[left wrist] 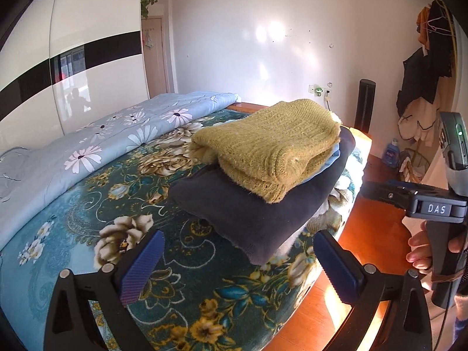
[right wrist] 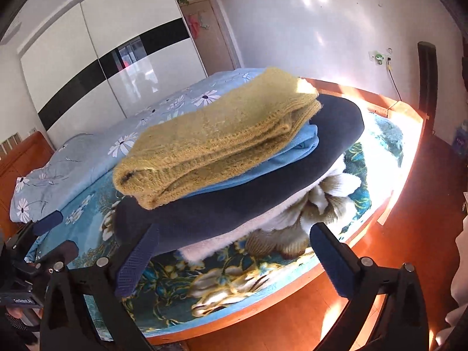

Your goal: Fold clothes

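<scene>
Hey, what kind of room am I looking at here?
Most likely a home bedroom. A bed with a floral blanket holds a stack of folded clothes, a sliding-door wardrobe stands beside it, and more clothes hang on the wall.

The yellow sweater (left wrist: 269, 152) is coarse, fuzzy knit. Under it lies a smooth blue cloth (right wrist: 298, 143), then a matt navy fleece (left wrist: 248, 213). The blanket (left wrist: 163, 181) below looks plush; the floor (left wrist: 371, 225) beside it is glossy wood.
</scene>
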Demonstrator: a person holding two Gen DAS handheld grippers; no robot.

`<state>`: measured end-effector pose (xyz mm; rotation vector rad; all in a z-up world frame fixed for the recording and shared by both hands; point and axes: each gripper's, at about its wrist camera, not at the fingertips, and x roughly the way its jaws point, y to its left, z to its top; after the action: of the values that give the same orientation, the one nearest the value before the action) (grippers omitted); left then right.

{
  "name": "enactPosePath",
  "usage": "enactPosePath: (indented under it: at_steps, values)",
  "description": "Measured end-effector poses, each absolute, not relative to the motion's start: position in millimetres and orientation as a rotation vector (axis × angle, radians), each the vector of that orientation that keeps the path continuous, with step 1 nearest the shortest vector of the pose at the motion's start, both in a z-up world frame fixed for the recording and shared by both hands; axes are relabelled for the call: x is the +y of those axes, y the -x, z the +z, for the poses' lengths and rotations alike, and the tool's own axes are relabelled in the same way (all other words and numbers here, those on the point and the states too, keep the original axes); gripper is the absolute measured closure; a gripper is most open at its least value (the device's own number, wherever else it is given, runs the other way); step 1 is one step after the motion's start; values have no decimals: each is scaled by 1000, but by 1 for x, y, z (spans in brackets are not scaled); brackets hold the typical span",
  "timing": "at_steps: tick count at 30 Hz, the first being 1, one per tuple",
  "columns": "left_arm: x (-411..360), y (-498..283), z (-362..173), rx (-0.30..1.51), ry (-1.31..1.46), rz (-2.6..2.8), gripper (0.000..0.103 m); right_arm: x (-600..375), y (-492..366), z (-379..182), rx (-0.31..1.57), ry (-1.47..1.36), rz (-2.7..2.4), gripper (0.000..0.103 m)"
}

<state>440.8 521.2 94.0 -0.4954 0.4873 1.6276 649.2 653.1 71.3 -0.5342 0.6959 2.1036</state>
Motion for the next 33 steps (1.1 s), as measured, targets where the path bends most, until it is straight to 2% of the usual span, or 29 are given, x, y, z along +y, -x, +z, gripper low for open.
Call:
enactPosePath:
  at_steps: [9,17,33]
  values:
    - [492,-425,104,414,514,1690,0,615,-633,100,579,517,2084,0]
    - [468,-426,109,396,513,1709,0,597,-626,86,663,655,1990,0]
    - [431,-422,113,338,529,1748,0,555,-615,104,594,684,2003,0]
